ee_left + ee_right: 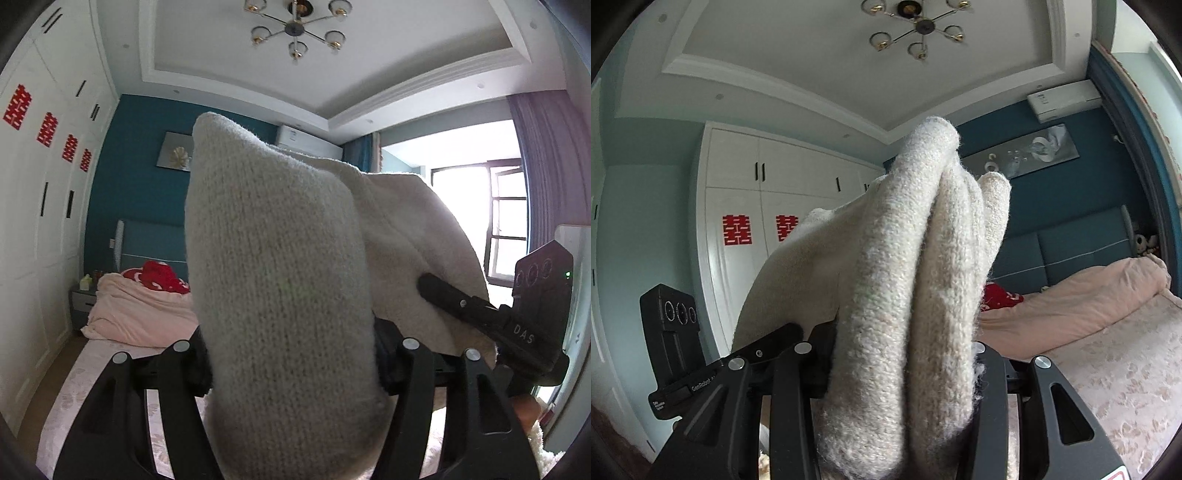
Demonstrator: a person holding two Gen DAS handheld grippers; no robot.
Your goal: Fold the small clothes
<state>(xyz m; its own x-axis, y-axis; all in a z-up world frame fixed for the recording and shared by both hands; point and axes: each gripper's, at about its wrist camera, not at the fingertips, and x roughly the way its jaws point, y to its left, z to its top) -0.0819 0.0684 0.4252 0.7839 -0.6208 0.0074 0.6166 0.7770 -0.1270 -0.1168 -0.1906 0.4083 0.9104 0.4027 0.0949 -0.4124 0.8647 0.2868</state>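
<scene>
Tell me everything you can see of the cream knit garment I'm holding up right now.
The cream knit garment is fuzzy, thick-looking wool-like fabric, plain with no pattern visible. It is lifted above the bed, stretched between both tools: the left gripper pinches one bunched end, the right gripper pinches the other, gathered in several folds. The span between sags slightly. What kind of garment it is cannot be told.

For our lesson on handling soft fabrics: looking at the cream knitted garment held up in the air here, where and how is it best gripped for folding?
By its top edge, at two separated points, as shown: the left gripper and right gripper each pinch a bunched section of the knitted garment. The knit is thick and limp, so coming from below with fingers pointing up lets the cloth between them hang and spread.
</scene>
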